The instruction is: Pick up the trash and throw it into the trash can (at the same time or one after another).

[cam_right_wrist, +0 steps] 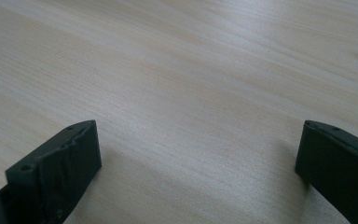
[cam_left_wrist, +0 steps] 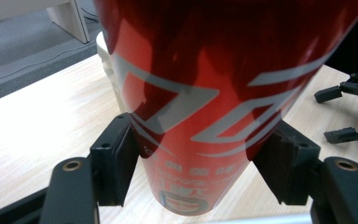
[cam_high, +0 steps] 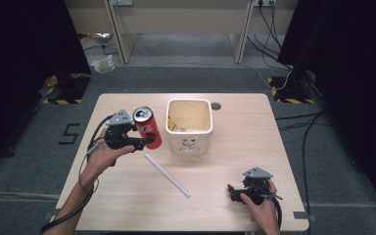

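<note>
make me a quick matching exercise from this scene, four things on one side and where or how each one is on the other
Things:
1. can
2. tube
3. bin
4. right gripper

States:
A. lies flat on the table, white
B. jaws open over bare wood, nothing between them
C. red, clamped in the left gripper
D. cream, stands open-topped at the table's middle

Pairs: 1-C, 2-A, 3-D, 4-B
</note>
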Demonstrator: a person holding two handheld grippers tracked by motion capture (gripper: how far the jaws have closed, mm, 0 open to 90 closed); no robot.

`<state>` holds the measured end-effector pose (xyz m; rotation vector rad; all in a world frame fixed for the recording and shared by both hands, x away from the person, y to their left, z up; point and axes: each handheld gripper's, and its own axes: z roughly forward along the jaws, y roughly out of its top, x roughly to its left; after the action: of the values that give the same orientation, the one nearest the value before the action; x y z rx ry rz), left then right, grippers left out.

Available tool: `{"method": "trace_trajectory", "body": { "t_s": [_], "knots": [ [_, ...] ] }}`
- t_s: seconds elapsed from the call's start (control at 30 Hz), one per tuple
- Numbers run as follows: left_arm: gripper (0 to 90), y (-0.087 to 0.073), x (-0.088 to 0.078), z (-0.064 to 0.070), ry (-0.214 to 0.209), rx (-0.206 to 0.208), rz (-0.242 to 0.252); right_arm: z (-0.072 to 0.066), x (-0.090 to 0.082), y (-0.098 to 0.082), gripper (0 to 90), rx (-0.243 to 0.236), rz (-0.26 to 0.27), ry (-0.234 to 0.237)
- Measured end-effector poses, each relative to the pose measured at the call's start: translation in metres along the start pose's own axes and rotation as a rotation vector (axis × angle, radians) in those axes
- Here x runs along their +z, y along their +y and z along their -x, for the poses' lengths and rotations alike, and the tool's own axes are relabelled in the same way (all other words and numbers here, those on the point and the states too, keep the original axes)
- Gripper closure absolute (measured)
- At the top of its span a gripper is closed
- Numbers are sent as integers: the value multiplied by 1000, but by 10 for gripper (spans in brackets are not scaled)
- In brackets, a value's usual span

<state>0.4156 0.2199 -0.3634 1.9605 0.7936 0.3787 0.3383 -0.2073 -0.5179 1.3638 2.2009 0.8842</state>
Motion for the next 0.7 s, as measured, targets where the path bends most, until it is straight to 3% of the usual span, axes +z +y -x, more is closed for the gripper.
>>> {"method": "trace_trajectory", "body": {
  "t_s": [0.3, 0.37, 0.7],
  "knots": [
    [341, 21, 5, 2, -15, 8, 9, 0, 0, 0, 2, 0, 1, 0],
    [340, 27, 7, 3, -35, -1, 17, 0, 0, 0, 2, 0, 1, 0],
    [340, 46, 16, 4, -39, 3, 16, 0, 0, 0, 2, 0, 1, 0]
  ]
}}
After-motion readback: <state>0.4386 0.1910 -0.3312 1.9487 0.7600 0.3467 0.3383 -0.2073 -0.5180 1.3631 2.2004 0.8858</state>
